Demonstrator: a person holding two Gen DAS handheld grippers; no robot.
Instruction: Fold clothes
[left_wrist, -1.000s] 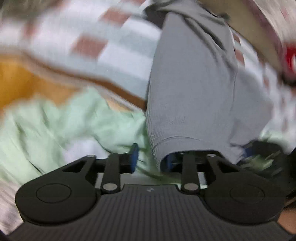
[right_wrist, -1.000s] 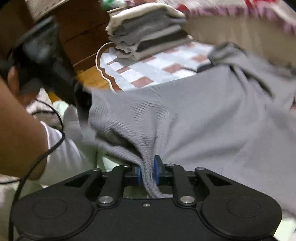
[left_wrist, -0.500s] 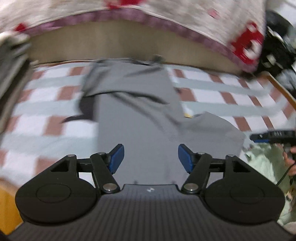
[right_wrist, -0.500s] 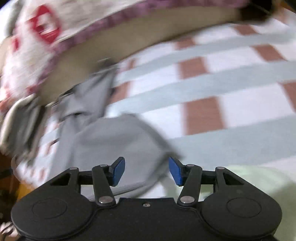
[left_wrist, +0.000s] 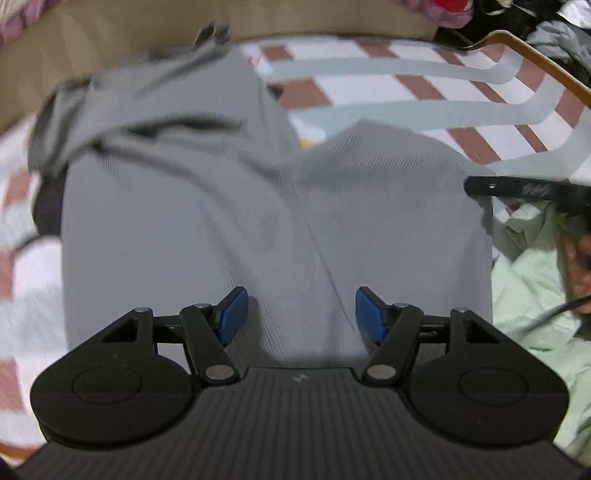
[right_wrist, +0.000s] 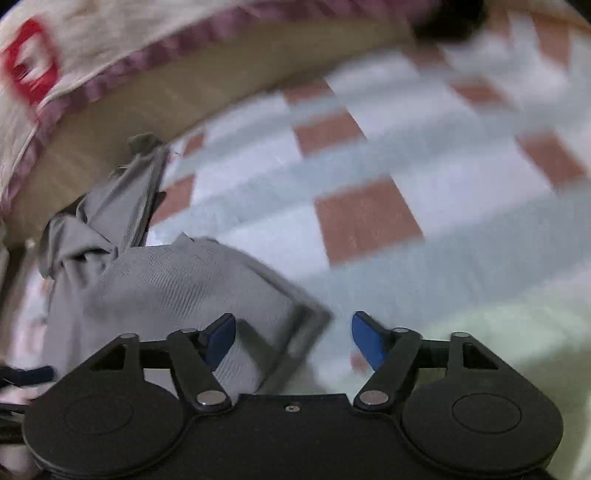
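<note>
A grey ribbed garment (left_wrist: 221, 206) lies spread on the checked cloth (left_wrist: 424, 107), bunched into folds at its far end. My left gripper (left_wrist: 301, 314) hangs open just above its near part, its blue pads apart and touching nothing. In the right wrist view the grey garment (right_wrist: 177, 288) shows at the lower left. My right gripper (right_wrist: 293, 339) hovers over the garment's hemmed corner; its jaws are closing, the corner lies below and between them, and the pads do not press on it. The right gripper (left_wrist: 524, 190) also shows at the right edge of the left wrist view.
A pale green garment (left_wrist: 528, 266) lies crumpled to the right of the grey one, under a hand (left_wrist: 580, 269). A beige padded edge (left_wrist: 110, 44) with a patterned blanket (right_wrist: 74, 55) runs along the far side. A curved wooden rim (left_wrist: 535, 59) bounds the cloth at the far right.
A second ago both grippers held the grey garment up by its edge. Both have let go, and it now lies on the checked cloth. Both views have swung across it.
</note>
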